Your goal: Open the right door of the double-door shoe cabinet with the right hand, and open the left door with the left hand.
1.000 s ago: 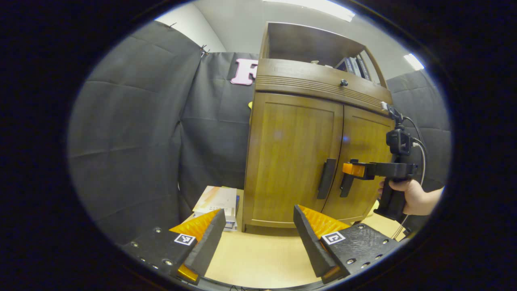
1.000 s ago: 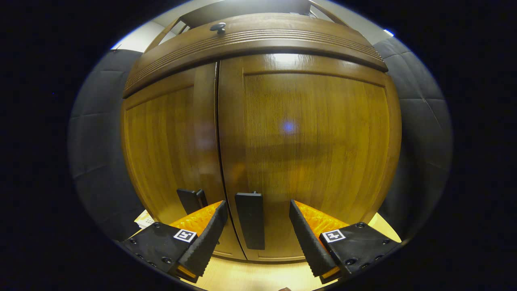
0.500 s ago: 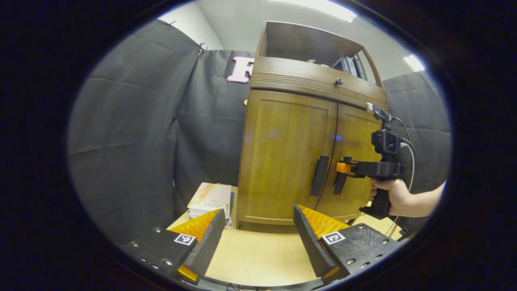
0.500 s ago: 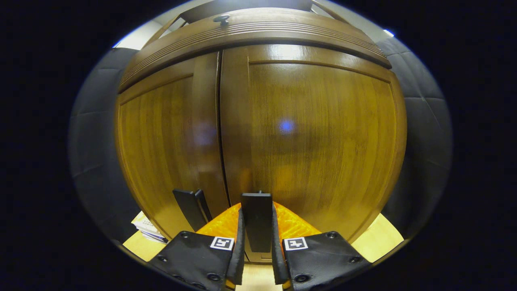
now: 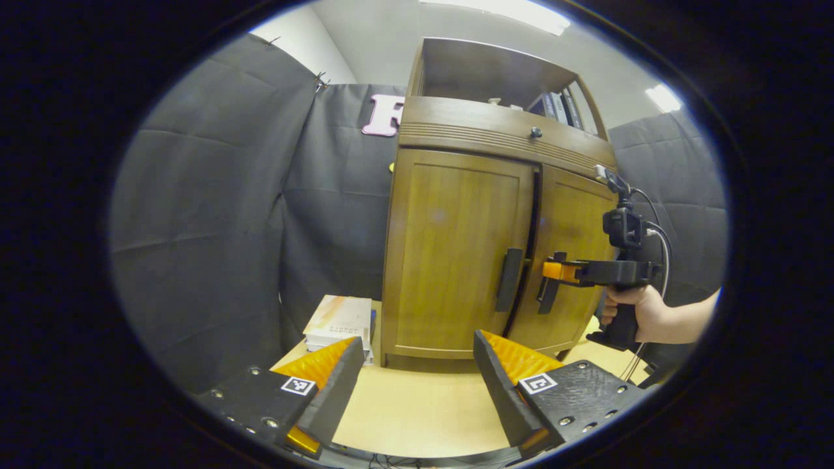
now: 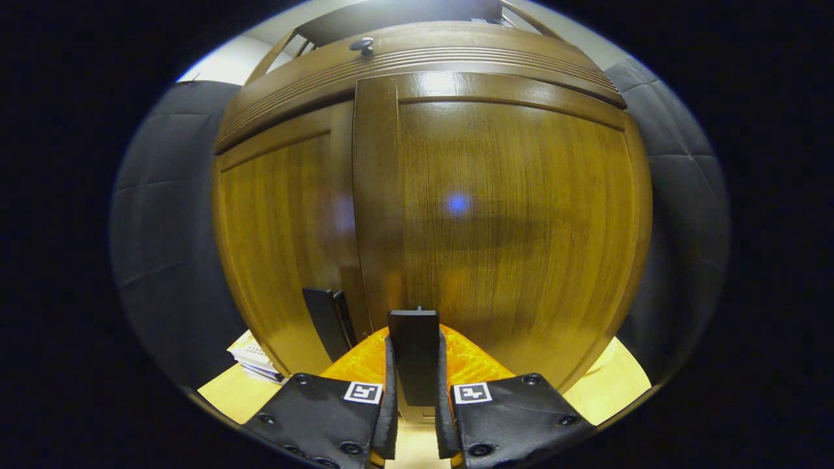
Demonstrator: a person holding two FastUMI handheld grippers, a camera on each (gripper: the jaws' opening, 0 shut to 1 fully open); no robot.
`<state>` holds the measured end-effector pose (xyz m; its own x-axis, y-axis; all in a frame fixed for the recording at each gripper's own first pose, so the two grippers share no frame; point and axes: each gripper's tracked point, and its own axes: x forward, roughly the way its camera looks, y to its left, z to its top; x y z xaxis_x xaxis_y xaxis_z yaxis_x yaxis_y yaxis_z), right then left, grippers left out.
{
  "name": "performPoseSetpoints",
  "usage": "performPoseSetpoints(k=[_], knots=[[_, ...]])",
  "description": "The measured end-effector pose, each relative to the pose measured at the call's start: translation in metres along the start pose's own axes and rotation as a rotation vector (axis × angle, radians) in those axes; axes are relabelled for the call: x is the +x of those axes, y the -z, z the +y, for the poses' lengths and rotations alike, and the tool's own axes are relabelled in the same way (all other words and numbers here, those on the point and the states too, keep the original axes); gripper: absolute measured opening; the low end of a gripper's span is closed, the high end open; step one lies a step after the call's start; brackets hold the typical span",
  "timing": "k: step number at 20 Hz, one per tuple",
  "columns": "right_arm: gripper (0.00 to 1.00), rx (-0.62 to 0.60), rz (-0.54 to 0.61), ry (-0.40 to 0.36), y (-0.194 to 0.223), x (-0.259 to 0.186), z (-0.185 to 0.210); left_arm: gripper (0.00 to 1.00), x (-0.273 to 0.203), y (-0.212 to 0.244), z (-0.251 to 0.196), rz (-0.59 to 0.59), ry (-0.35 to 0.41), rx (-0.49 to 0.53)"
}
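Left gripper (image 5: 417,381): fingers spread wide, holding nothing, hovering low over the counter (image 5: 417,410), well short of the shoe cabinet (image 5: 495,241). Stack of books (image 5: 342,319) lies on the counter just beside the cabinet's left flank.

Left door (image 5: 456,254): shut, flush. Its handle (image 5: 508,279) is a dark vertical bar near the centre seam, ahead of the left gripper and a little to the right, long axis upright. Left gripper is the nearer one to it; judged, it needs to advance and rise, fingers straddling the bar from either side.

Right door (image 6: 508,221): cracked open, a dark gap at the seam in the left gripper view. Right gripper (image 6: 415,417) is clamped on the right door's handle (image 6: 414,352), both fingers pressing its sides; a hand (image 5: 642,312) holds that gripper from the right.

Room: pale wood counter, black cloth walls, open shelf (image 5: 495,71) on the cabinet top, ceiling lights above.
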<state>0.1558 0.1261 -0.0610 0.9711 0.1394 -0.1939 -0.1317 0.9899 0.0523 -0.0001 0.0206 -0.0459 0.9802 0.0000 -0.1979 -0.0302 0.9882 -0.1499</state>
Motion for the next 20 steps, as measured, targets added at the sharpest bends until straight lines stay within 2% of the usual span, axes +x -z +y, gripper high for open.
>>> performPoseSetpoints(k=[9,11,20], knots=[[0.27,-0.007,-0.001,-0.080,0.011,-0.059,-0.010,0.97,-0.008,0.003,-0.021,-0.004,0.039,0.019],[0.25,-0.007,0.000,-0.091,0.013,-0.074,-0.014,0.97,-0.010,0.004,-0.027,-0.006,0.047,0.019],[0.24,0.045,0.014,-0.088,0.029,-0.129,-0.047,0.97,-0.010,0.001,-0.059,-0.008,0.095,0.054]])
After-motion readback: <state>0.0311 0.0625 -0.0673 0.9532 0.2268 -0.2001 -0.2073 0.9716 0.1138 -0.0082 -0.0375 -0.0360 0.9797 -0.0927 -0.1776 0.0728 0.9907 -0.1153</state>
